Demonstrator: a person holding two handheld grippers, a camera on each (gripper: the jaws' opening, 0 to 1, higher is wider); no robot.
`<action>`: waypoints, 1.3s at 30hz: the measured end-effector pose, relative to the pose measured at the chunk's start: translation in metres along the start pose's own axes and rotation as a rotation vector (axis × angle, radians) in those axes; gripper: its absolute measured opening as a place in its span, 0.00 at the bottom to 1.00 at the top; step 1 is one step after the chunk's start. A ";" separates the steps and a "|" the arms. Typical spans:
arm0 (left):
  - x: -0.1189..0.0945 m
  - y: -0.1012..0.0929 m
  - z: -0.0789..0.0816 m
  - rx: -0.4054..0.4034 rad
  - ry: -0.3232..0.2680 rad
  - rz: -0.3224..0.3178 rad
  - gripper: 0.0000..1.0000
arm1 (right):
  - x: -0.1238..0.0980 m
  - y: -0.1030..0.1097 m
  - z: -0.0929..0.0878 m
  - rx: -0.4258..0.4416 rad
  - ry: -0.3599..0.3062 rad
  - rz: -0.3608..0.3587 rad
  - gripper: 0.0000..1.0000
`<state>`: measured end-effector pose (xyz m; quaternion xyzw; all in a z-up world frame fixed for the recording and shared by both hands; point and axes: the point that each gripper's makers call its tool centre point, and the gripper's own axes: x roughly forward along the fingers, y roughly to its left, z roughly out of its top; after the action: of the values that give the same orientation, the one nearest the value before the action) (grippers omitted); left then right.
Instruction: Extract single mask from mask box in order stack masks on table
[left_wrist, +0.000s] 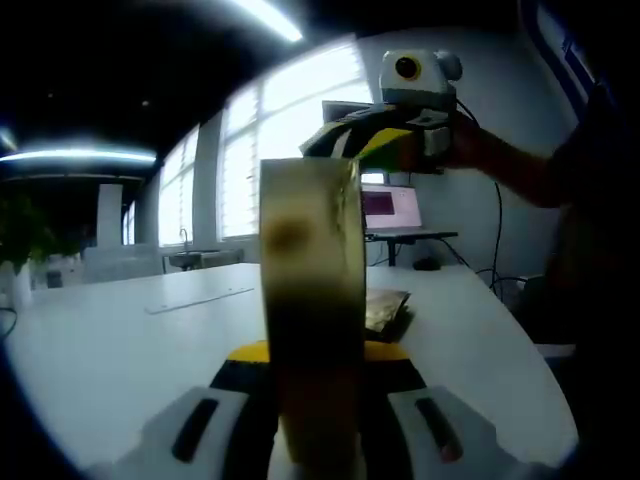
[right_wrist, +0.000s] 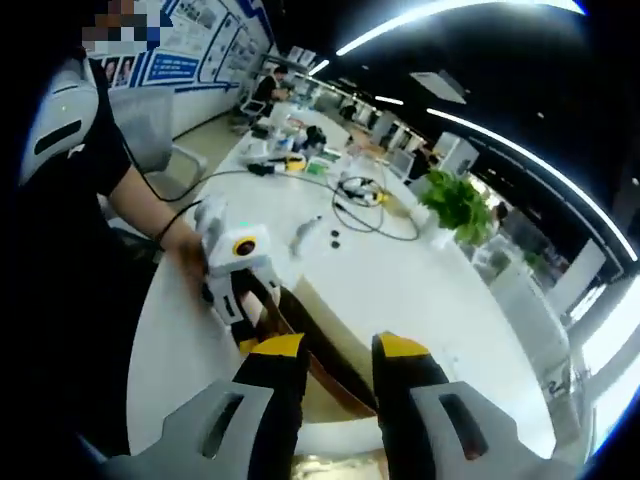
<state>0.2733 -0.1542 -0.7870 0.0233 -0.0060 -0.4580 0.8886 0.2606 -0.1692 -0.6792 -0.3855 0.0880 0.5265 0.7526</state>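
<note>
Cardboard, tan and brown-shaded: the mask box (left_wrist: 312, 300) stands upright at centre of the left gripper view, pinched between the yellow-tipped jaws of the left gripper (left_wrist: 315, 352), its narrow face toward the camera. The box's top edge reaches mid-frame; its right edge runs straight down to the jaws.

Right gripper (left_wrist: 385, 140), upper right of the same view, held by a person's hand (left_wrist: 480, 150) at the box's top right corner. Whether its jaws touch the box there cannot be told.

White counter (left_wrist: 120, 340): broad bare surface across the lower left of the left gripper view, curved far edge at right. A small flat dark-and-pale packet (left_wrist: 385, 312) lies on it just right of the box.

In the right gripper view, the right gripper (right_wrist: 340, 350) shows its jaws spread, with the box's long edge (right_wrist: 325, 345) running diagonally between them. The left gripper (right_wrist: 240, 275) sits at centre left, clamped on the box's far end. Beyond, the counter (right_wrist: 400, 270) carries cables (right_wrist: 365, 195) and a green plant (right_wrist: 455, 205) toward the upper middle; open counter surface lies at right of the box.
</note>
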 end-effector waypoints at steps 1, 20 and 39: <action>0.000 0.000 0.000 0.000 0.000 0.000 0.31 | 0.000 0.000 0.001 -0.001 0.001 0.001 0.22; 0.001 -0.001 0.001 0.002 0.001 -0.003 0.31 | 0.020 0.012 -0.009 -0.230 0.219 0.176 0.10; 0.001 -0.001 0.002 0.007 0.005 -0.010 0.31 | 0.038 0.009 -0.019 -0.267 0.336 0.404 0.06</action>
<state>0.2732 -0.1558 -0.7853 0.0277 -0.0051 -0.4622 0.8863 0.2743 -0.1532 -0.7168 -0.5375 0.2163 0.6012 0.5503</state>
